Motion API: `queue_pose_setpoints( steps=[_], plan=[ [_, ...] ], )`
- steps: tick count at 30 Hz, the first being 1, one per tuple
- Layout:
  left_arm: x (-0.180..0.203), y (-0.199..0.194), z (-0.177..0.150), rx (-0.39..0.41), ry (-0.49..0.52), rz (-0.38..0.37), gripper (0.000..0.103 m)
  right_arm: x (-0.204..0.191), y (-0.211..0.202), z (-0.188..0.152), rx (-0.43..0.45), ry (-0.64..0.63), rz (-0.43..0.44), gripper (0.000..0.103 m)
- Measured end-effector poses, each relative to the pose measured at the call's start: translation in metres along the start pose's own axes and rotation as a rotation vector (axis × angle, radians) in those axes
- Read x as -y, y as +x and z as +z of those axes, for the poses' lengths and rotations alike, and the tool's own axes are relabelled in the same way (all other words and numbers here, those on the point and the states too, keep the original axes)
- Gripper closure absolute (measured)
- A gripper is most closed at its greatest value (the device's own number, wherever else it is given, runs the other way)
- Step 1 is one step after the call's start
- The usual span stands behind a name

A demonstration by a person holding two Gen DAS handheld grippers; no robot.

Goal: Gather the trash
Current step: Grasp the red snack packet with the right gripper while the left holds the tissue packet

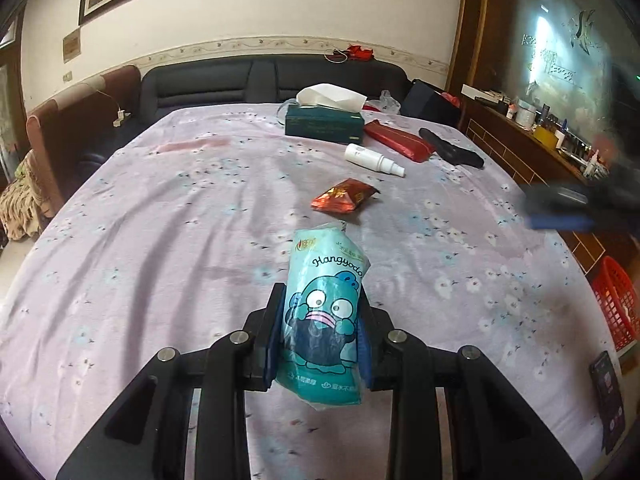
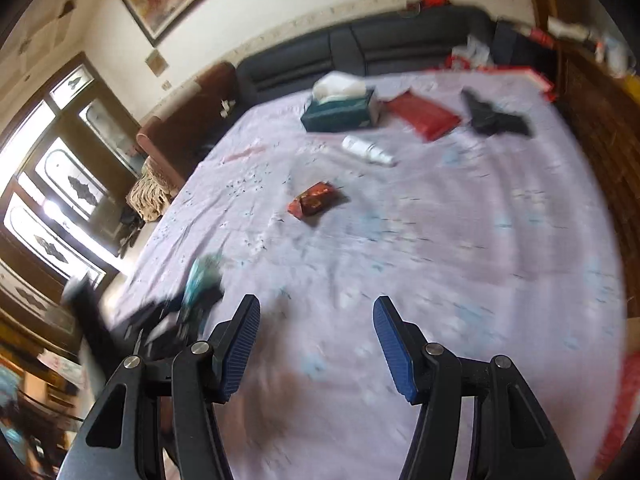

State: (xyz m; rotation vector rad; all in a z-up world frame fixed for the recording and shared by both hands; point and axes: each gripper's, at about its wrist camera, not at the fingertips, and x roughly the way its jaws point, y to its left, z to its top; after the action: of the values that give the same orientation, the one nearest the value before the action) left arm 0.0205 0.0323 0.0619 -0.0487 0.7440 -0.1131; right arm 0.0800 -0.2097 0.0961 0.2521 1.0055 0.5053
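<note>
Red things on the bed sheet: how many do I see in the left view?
2. The red snack wrapper lies mid-bed, beyond the teal packet in the left claw. The red pouch lies right of the tissue box. More may be hidden.

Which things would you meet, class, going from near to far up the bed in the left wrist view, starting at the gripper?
left gripper shut on the teal tissue pack → red snack wrapper → white spray bottle → green tissue box → dark headboard
</note>
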Motion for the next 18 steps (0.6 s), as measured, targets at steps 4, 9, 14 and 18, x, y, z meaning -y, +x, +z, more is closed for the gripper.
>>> queue_pose_setpoints(
  steps=[4, 9, 14, 18],
  plan=[
    [-0.01, 0.002, -0.003, -0.005, -0.013, 0.005, 0.074, -0.005, 0.069, 0.039, -0.044, 0.053, 0.009, 0.04],
    [-0.02, 0.002, -0.004, -0.004, -0.028, -0.004, 0.074, -0.001, 0.134, 0.076, -0.069, 0.12, -0.001, 0.04],
    [-0.026, 0.003, -0.006, -0.001, -0.034, -0.015, 0.074, 0.005, 0.173, 0.096, -0.1, 0.191, -0.052, 0.043],
    [-0.032, 0.004, -0.007, 0.002, -0.046, -0.023, 0.073, -0.002, 0.19, 0.099, -0.107, 0.172, -0.118, 0.05]
  ],
)
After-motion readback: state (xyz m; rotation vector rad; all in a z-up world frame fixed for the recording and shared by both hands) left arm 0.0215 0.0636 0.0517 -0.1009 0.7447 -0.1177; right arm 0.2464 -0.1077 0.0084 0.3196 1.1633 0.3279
